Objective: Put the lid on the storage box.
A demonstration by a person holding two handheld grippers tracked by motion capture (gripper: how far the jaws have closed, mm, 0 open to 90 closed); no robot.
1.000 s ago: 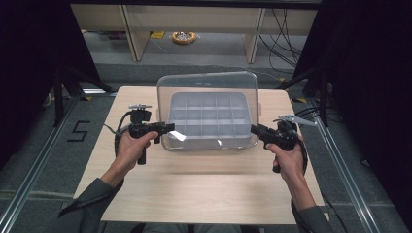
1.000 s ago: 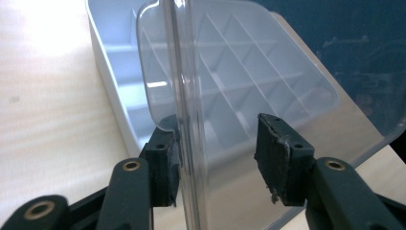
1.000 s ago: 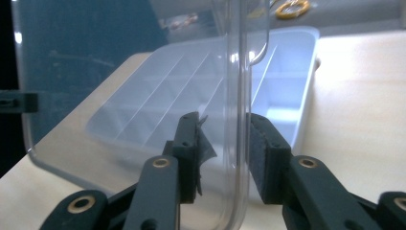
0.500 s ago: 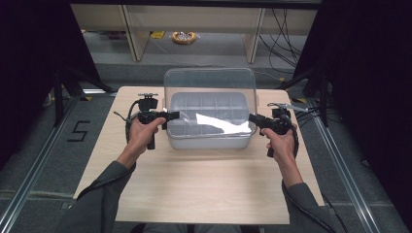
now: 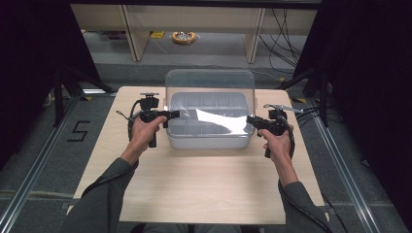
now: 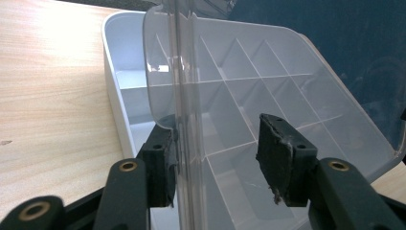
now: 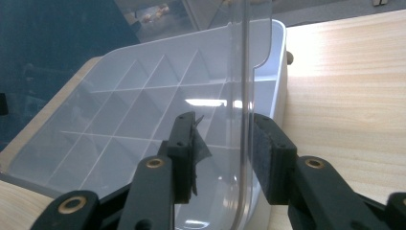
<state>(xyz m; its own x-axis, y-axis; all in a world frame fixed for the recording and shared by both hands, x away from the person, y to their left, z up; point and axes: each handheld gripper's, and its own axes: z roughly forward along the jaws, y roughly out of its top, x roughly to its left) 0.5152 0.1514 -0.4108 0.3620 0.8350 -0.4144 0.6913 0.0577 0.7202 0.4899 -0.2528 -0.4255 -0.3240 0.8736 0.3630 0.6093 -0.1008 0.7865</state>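
- Clear plastic lid point(image 5: 210, 94), smooth with rounded corners, stands upright over a white gridded organiser box point(image 5: 209, 128) on the pale wood table point(image 5: 194, 184).
- Left gripper point(image 5: 171, 114) and right gripper point(image 5: 251, 119): jaws parted astride the lid's side edges.
- Earlier, the lid tilted lower.

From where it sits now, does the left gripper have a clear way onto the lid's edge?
Probably yes: the left gripper already has its open jaws on either side of the clear lid edge, nothing between them, above the white box.
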